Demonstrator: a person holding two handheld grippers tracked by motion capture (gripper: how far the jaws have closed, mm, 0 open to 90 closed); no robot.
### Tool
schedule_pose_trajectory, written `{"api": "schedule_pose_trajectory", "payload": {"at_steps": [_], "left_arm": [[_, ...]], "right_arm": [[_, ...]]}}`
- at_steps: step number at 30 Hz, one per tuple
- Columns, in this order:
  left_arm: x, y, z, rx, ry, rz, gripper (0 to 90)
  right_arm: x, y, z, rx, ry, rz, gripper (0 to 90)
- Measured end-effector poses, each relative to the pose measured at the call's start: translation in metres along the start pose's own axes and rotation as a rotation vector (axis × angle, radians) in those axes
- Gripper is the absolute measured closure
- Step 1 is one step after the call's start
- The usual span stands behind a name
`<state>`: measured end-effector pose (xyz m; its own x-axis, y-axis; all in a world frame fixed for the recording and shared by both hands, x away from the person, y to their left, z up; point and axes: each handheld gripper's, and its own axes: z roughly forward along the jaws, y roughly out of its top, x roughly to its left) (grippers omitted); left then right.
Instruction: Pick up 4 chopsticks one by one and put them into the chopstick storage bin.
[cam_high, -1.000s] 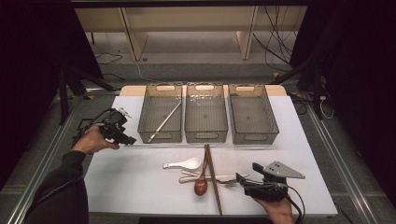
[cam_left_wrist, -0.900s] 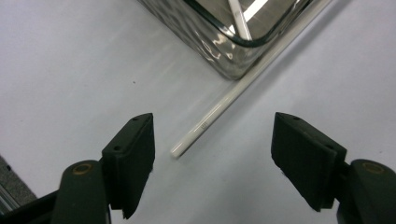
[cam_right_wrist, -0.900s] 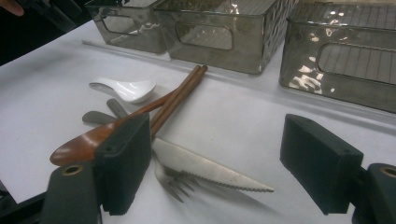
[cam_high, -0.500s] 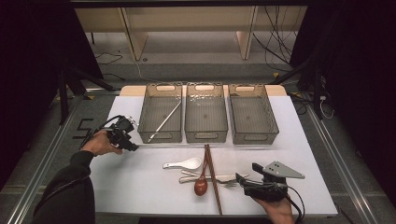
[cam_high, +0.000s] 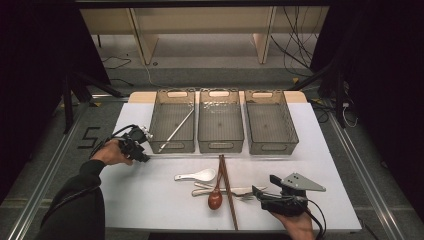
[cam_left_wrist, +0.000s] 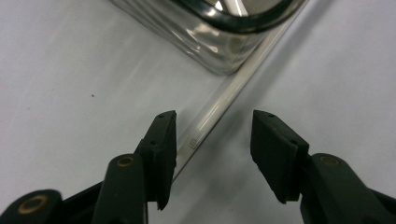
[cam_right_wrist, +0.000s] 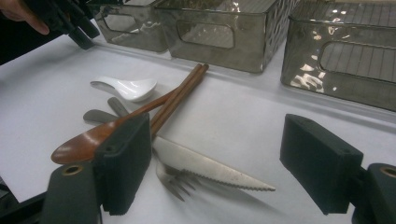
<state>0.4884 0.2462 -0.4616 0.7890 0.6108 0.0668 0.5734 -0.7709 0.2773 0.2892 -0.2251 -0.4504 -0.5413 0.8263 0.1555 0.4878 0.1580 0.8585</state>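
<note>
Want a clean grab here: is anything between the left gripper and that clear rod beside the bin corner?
Nothing visible. The clear rod lies on the table between the jaws of the left gripper, which have just been closing and are not clamped yet. The bin corner sits just beyond the tips.

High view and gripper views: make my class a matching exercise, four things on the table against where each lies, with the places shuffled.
Things
1 white spoon
2 knife
3 metal rod
4 clear tube

Places
A in the left bin
B between the jaws of the left gripper
C across the fork
D left of the chopsticks

Pairs: 1-D, 2-C, 3-A, 4-B.
The left gripper's jaws have just been closing, with the clear tube between them but not yet pinched.
</note>
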Motion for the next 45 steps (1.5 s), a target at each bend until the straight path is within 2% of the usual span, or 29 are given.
{"api": "schedule_pose_trajectory", "payload": {"at_steps": [9, 14, 17, 18, 19, 21, 25, 27, 28, 29, 30, 37, 42, 45], "left_arm": [[-0.001, 0.003, 0.001, 0.038, -0.019, 0.025, 58.6], [-0.008, 0.004, 0.000, 0.086, -0.037, 0.075, 65.0], [-0.010, 0.004, -0.001, 0.094, -0.038, 0.097, 70.3], [-0.013, 0.004, -0.001, 0.103, -0.037, 0.127, 72.2], [-0.013, 0.004, -0.001, 0.103, -0.037, 0.127, 73.0], [-0.018, 0.005, -0.002, 0.124, -0.027, 0.185, 74.3], [-0.024, 0.007, -0.002, 0.149, -0.010, 0.260, 76.7], [-0.026, 0.007, -0.002, 0.152, -0.006, 0.276, 78.0], [-0.029, 0.007, -0.002, 0.156, -0.004, 0.299, 78.5], [-0.029, 0.007, -0.002, 0.156, -0.004, 0.299, 79.0], [-0.031, 0.008, -0.002, 0.175, -0.006, 0.331, 79.6], [-0.038, 0.006, -0.003, 0.176, -0.020, 0.378, 82.3], [-0.042, 0.003, -0.004, 0.160, -0.036, 0.378, 83.0], [-0.045, 0.002, -0.005, 0.163, -0.041, 0.392, 83.2]], "right_arm": [[0.000, 0.000, 0.000, 0.002, 0.001, 0.000, 25.8], [0.000, 0.000, 0.000, 0.001, 0.000, 0.001, 25.8], [0.000, 0.000, 0.000, 0.002, 0.000, 0.001, 25.8], [0.000, 0.000, 0.000, 0.004, 0.001, 0.000, 25.8], [0.000, 0.000, 0.000, 0.004, 0.001, 0.000, 25.8], [0.000, 0.000, 0.000, 0.005, 0.002, 0.001, 25.8], [0.000, 0.000, 0.001, 0.007, 0.004, 0.004, 25.8], [0.000, 0.000, 0.001, 0.007, 0.004, 0.005, 25.8], [0.000, 0.000, 0.001, 0.008, 0.005, 0.006, 25.8], [0.000, 0.000, 0.001, 0.008, 0.005, 0.006, 25.8], [0.000, 0.000, 0.001, 0.008, 0.004, 0.006, 25.7], [-0.001, 0.000, 0.001, 0.007, 0.004, 0.009, 25.8], [0.000, -0.001, 0.001, 0.009, 0.004, 0.006, 25.8], [0.000, -0.001, 0.001, 0.010, 0.003, 0.007, 25.8]]}}
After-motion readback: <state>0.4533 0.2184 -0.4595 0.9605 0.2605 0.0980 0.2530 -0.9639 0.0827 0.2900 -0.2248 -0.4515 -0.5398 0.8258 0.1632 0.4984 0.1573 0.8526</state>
